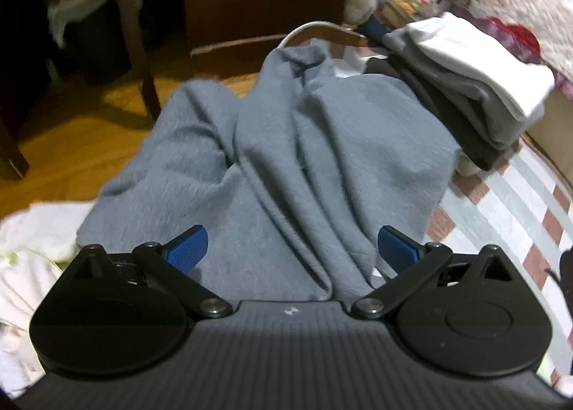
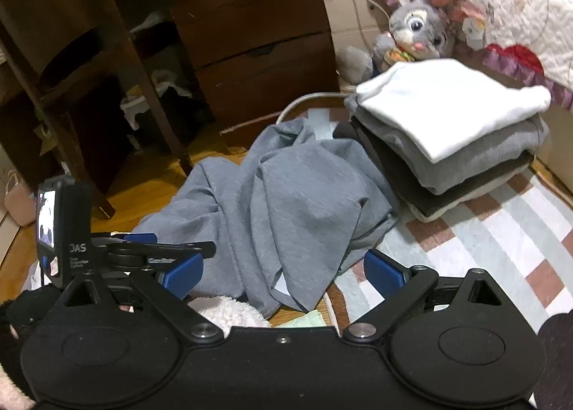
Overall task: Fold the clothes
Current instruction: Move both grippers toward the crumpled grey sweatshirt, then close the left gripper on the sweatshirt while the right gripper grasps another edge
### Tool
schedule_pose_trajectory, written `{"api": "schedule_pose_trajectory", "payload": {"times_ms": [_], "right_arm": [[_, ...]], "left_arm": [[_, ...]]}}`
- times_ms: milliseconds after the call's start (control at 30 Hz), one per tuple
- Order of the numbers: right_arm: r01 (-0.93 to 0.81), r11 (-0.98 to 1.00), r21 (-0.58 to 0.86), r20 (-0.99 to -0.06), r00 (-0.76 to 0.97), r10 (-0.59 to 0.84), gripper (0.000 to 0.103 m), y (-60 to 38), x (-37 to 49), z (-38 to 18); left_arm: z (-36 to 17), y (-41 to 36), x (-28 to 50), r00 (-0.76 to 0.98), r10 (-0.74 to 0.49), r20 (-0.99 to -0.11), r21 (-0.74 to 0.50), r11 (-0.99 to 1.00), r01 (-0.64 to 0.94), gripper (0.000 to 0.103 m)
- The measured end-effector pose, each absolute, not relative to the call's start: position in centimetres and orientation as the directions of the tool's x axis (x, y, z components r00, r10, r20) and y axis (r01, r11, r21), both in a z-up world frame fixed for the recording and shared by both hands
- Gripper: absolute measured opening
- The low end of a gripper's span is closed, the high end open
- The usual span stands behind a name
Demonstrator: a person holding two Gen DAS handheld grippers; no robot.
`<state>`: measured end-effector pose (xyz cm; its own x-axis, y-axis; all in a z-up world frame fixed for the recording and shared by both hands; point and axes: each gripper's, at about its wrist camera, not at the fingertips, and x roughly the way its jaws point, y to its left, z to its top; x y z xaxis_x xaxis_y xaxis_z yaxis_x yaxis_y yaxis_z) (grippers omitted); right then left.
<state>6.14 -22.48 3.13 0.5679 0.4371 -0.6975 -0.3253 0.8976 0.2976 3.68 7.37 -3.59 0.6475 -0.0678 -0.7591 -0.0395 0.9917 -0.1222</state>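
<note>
Grey garment [image 1: 286, 145] lies crumpled btwn & ahead of left tongs [image 1: 293, 249], right tongs [image 2: 283, 275], both spread.

— Reading anything here?
— Only "DAS" in pale letters on the left gripper [image 2: 172, 259] body, showing in the right wrist view.
— And the small lines beneath?
— Blurring too much for reading. Finding nothing legible elsewhere.

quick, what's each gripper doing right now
Left gripper: open, holding nothing, over the grey garment.
Right gripper: open, holding nothing, above the garment's near edge.
</note>
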Motion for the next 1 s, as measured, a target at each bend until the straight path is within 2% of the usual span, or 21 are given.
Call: {"api": "schedule_pose_trajectory", "payload": {"times_ms": [133, 267, 300, 467, 600, 733, 833, 900, 933, 1000], "right_arm": [[-0.259, 0.9, 0.351, -0.754, 0.491, 0.436, 0.098, -22.0, 10.2, 2.0], [-0.187, 0.896, 0.404, -0.793, 0.416, 0.444, 0.098, -21.7, 14.6, 0.8], [-0.167, 0.892, 0.421, -0.796, 0.403, 0.452, 0.098, -21.8, 16.1, 0.5], [-0.073, 0.9, 0.43, -0.844, 0.321, 0.43, 0.098, -23.1, 24.1, -2.3], [0.013, 0.82, 0.572, -0.768, 0.361, 0.529, 0.099, -25.8, 25.6, -6.5], [0.057, 0.774, 0.631, -0.703, 0.463, 0.539, 0.098, -27.9, 24.4, -11.0], [0.022, 0.782, 0.623, -0.653, 0.564, 0.505, 0.099, -28.2, 22.8, -13.0], [0.018, 0.756, 0.654, -0.624, 0.578, 0.526, 0.099, -27.9, 22.4, -14.6], [0.021, 0.733, 0.68, -0.607, 0.577, 0.547, 0.099, -27.6, 22.2, -15.6], [0.013, 0.701, 0.714, -0.575, 0.582, 0.575, 0.1, -26.4, 22.1, -16.8]], "left_arm": [[-5.2, 12.2, 4.3, 0.676, -0.036, -0.736, -0.203, 0.964, -0.169, 0.096], [-6.1, 15.5, 5.4, 0.651, 0.032, -0.758, -0.167, 0.956, -0.242, 0.072], [-6.4, 16.2, 5.7, 0.639, 0.032, -0.768, -0.171, 0.952, -0.253, 0.072], [-7.8, 17.9, 6.2, 0.609, -0.059, -0.791, -0.232, 0.95, -0.209, 0.073], [-8.5, 18.6, 5.8, 0.631, -0.065, -0.773, -0.231, 0.955, -0.184, 0.074], [-8.9, 20.3, 5.5, 0.669, 0.024, -0.743, -0.244, 0.921, -0.304, 0.074], [-9.1, 19.9, 6.0, 0.693, 0.134, -0.708, -0.164, 0.924, -0.346, 0.076], [-9.8, 19.2, 6.9, 0.689, 0.155, -0.708, -0.136, 0.927, -0.348, 0.085], [-10.3, 18.8, 7.5, 0.689, 0.153, -0.708, -0.131, 0.931, -0.341, 0.099], [-11.5, 17.9, 8.7, 0.66, 0.137, -0.738, -0.115, 0.939, -0.323, 0.103]]}}
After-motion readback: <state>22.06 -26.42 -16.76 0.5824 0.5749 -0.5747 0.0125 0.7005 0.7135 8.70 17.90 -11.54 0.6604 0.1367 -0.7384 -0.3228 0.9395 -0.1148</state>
